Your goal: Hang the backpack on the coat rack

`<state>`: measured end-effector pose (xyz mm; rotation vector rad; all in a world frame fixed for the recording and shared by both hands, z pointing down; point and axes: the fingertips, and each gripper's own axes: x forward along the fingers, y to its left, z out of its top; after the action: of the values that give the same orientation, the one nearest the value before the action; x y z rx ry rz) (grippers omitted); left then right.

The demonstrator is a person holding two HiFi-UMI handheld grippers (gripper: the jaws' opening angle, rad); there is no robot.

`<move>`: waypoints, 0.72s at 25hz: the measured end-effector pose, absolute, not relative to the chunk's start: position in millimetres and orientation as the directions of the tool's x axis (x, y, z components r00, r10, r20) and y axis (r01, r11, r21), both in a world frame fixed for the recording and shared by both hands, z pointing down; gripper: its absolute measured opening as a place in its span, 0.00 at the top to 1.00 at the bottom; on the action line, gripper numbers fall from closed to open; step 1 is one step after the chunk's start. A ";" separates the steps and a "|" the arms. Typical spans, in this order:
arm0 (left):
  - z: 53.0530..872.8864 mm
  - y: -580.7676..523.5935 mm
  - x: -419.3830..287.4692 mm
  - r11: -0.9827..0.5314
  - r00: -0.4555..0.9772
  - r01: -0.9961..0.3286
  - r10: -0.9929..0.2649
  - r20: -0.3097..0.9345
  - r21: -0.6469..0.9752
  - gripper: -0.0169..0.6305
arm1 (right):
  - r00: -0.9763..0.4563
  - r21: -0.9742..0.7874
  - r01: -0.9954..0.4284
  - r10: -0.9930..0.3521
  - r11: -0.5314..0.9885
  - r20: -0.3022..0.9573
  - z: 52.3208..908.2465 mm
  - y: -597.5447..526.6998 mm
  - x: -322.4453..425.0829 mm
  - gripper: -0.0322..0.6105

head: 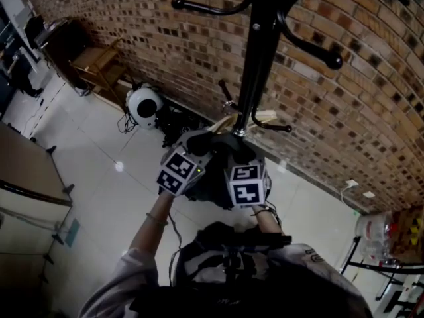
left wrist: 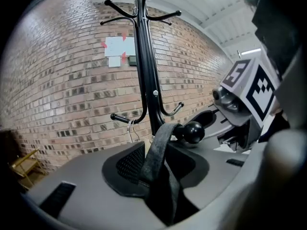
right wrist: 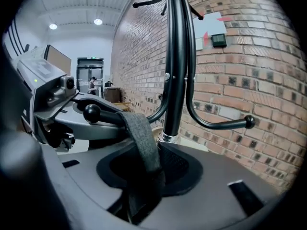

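Grey backpack strap (right wrist: pixel 139 143) over rack hook (right wrist: pixel 91 113); right tongs (head: pixel 242 167) wide apart

Lab-like workroom, part office

A bare brick wall (head: pixel 371 111) meets a white tiled floor (head: pixel 99 151) under a ribbed ceiling (right wrist: pixel 72 6) with round lights (right wrist: pixel 98 21). A white round machine (head: pixel 144 106) sits by the wall among cables (head: pixel 126 121). There is a wooden chair (head: pixel 96 61) in the corner and a desk (head: pixel 26 164) nearby.
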<state>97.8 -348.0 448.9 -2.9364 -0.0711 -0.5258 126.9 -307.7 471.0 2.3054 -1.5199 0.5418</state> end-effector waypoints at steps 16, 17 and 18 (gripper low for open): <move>442.6 -362.5 12.7 -0.945 0.922 -0.328 -0.317 0.223 0.009 0.91 | 0.138 0.007 -0.990 -0.933 -0.144 0.332 441.3 -285.3 68.5 0.79; 441.5 -360.5 7.7 -0.936 0.914 -0.350 -0.338 0.224 0.018 0.92 | 0.122 -0.005 -0.991 -0.937 -0.131 0.327 442.0 -284.4 65.6 0.81; 441.0 -358.3 1.9 -0.926 0.905 -0.376 -0.361 0.225 0.025 0.94 | 0.103 -0.025 -0.993 -0.943 -0.116 0.315 441.3 -283.4 61.7 0.84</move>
<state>1.9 -358.3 441.0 -3.1324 0.6063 -0.3493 61.7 -283.4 441.3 2.1797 -1.9473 0.3776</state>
